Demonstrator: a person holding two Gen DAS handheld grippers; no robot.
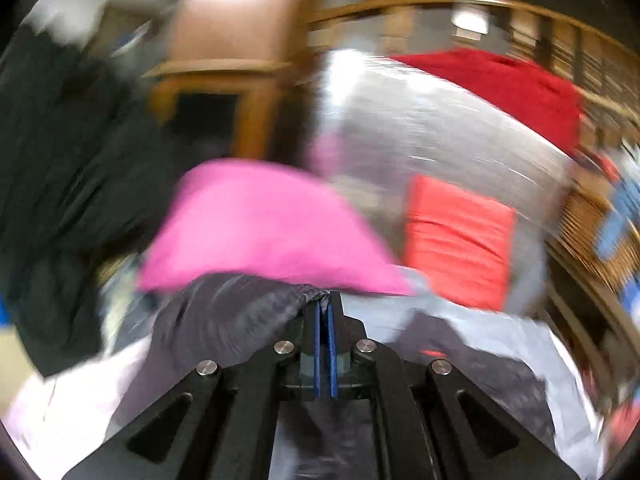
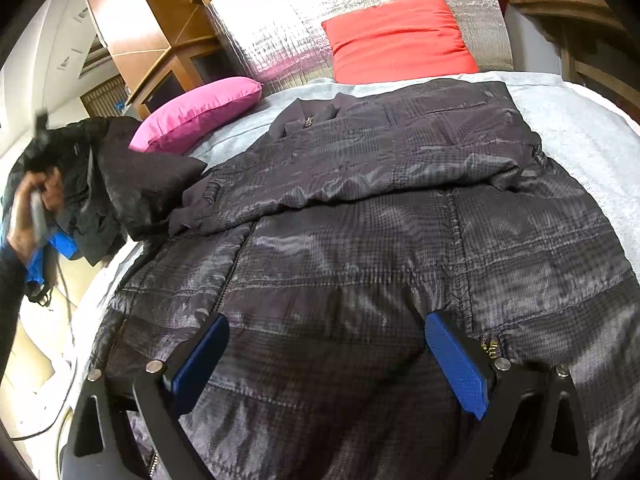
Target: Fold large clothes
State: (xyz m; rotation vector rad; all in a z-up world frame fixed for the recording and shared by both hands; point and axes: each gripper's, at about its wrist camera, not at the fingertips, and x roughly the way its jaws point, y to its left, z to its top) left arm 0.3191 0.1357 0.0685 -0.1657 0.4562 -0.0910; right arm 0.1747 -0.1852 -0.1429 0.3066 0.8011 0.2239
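Observation:
A dark grey quilted jacket (image 2: 360, 220) lies spread on a bed, one sleeve folded across its chest. My right gripper (image 2: 326, 344) is open just above the jacket's lower front, blue pads (image 2: 458, 364) wide apart, holding nothing. My left gripper (image 1: 325, 308) is shut on a fold of the dark jacket fabric (image 1: 240, 304), lifted; the left wrist view is blurred by motion. In the right wrist view the left hand (image 2: 36, 208) is raised at the far left with the dark sleeve (image 2: 132, 176) hanging from it.
A pink pillow (image 2: 196, 114) and a red pillow (image 2: 400, 36) lie at the head of the bed against a silver quilted headboard (image 2: 288, 24). A light grey bedsheet (image 2: 580, 132) covers the bed. Wooden furniture (image 2: 148, 28) stands behind left.

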